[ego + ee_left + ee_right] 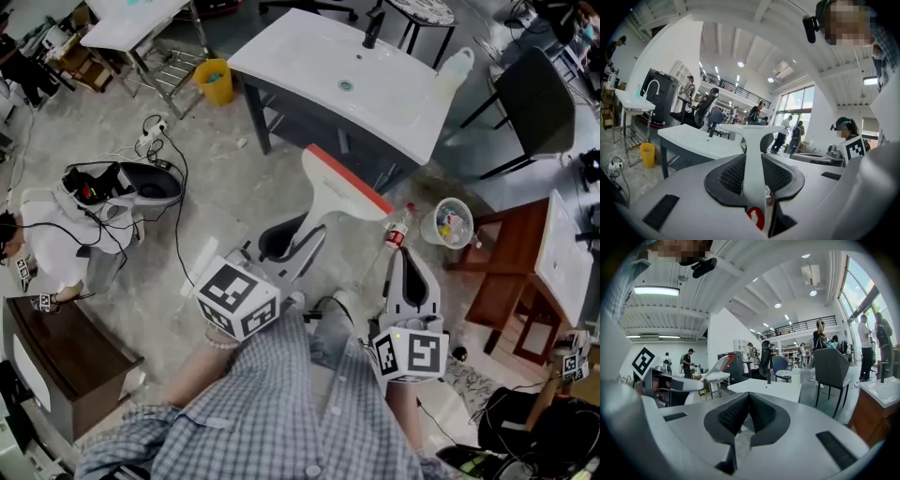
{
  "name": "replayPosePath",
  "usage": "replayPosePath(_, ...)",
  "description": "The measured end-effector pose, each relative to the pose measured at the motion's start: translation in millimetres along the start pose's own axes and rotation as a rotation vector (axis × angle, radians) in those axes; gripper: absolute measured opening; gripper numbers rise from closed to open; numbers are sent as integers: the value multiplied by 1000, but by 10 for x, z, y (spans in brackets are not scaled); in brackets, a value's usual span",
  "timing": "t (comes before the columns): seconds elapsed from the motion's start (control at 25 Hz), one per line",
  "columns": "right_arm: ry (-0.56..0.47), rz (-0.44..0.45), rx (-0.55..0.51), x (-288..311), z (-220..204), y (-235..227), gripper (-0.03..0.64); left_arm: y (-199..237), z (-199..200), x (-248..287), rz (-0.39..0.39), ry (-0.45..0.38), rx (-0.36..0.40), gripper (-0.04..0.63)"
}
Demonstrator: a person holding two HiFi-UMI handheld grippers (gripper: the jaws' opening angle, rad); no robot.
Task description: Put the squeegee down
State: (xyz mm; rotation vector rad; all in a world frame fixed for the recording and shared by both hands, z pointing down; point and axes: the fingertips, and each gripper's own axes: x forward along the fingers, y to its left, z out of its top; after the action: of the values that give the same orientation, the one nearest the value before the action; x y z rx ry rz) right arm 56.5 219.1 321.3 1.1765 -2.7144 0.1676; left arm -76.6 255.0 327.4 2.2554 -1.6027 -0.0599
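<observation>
Squeegee (336, 190), white with a red blade edge, is clamped by its handle in the left gripper (284, 242). It is held in the air, and its long axis is pointed away toward the near edge of the white washbasin counter (309, 56). The right gripper (410, 258) is closed on nothing, just beside.

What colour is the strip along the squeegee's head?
Red; the rest of the squeegee is white. The head view shows it best.

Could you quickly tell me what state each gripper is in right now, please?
The left gripper is closed on the squeegee, holding it by its handle.
The right gripper is closed and holds nothing.
</observation>
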Motion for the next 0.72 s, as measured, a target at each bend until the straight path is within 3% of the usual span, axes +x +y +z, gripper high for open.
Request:
replayPosePath(0.44,1,-110,1,-107,-44,-43,9,48,10,52,-70,19,9,107)
replayPosePath(0.72,0,-128,-7,-43,-4,-225,8,63,8,217,-76,25,7,107)
